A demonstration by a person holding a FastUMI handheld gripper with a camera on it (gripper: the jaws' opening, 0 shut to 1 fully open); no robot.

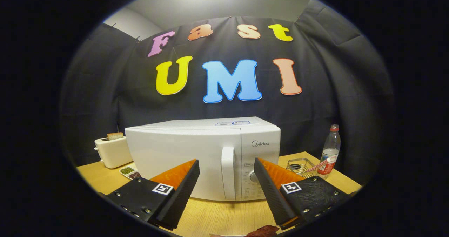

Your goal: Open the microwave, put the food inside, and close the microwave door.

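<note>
A white microwave [189, 156] stands on the wooden table [217, 216] with its door closed. Its vertical white handle [228, 172] runs down the door's right side, beside the control panel with a round knob [253, 176]. My gripper [227, 167] is open, fingers spread wide, and the handle lies in the gap just beyond the fingertips. Nothing is held between the fingers. A dark reddish piece of food [263, 231] peeks in near me, below the right finger, partly cut off.
A white toaster [111, 151] with a bread slice stands left of the microwave, and a small divided dish [129, 171] lies in front of it. Right of the microwave sit a wire basket [301, 166] and a clear bottle [330, 148] with a red cap.
</note>
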